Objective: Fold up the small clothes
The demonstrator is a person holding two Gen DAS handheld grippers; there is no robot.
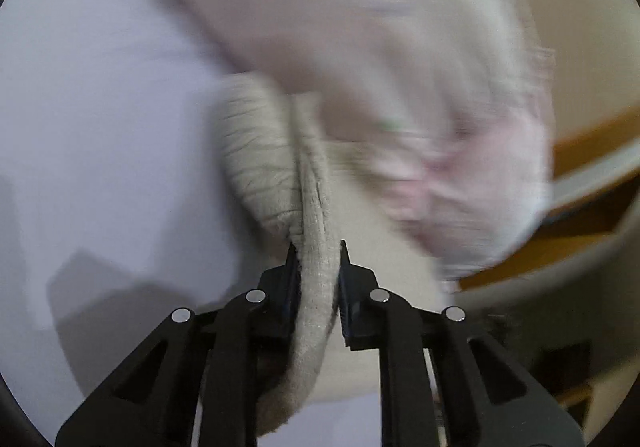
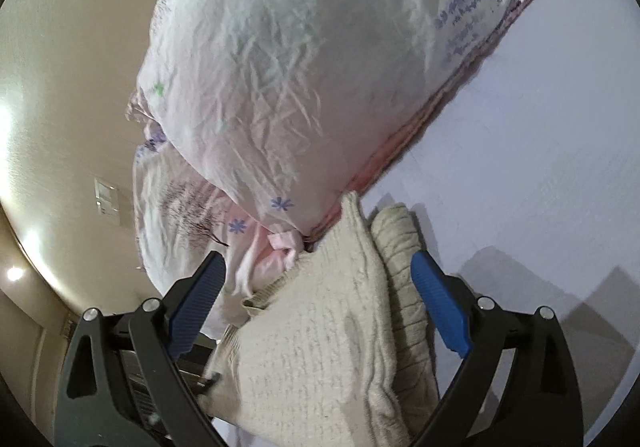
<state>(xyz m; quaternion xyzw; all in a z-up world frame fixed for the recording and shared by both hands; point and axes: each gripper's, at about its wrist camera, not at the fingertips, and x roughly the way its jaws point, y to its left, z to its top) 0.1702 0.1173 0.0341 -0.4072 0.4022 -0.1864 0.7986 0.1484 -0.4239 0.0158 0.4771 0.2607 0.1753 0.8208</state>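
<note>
Left gripper (image 1: 319, 259): black fingers closed down on a rolled edge of the cream knit garment (image 1: 260, 151), which runs up between the pads and bulges to the left in ribbed folds just ahead of the tips. The fabric also trails back under the gripper body.

Right gripper (image 2: 318, 279): blue ribbed pads (image 2: 436, 299) spread wide. The same cream knit garment (image 2: 320, 347) fills the space between them and lies against the right-hand pad; a gap separates it from the left-hand pad. No firm grip is shown.

Pale pink printed cloth (image 2: 288, 67): thin, crinkled, with small blue and green flower marks and purple print near its far edge. It sits just beyond the knit, touching its upper end, and rises high in the right wrist view. In the left wrist view the same cloth (image 1: 380, 67) is heavily blurred.

White work surface (image 2: 540, 147): flat and plain, beneath both garments; dark shadows fall on it near the right gripper.

Beige wall (image 2: 60, 107): behind the cloth, bearing a light switch plate (image 2: 106, 199).
</note>
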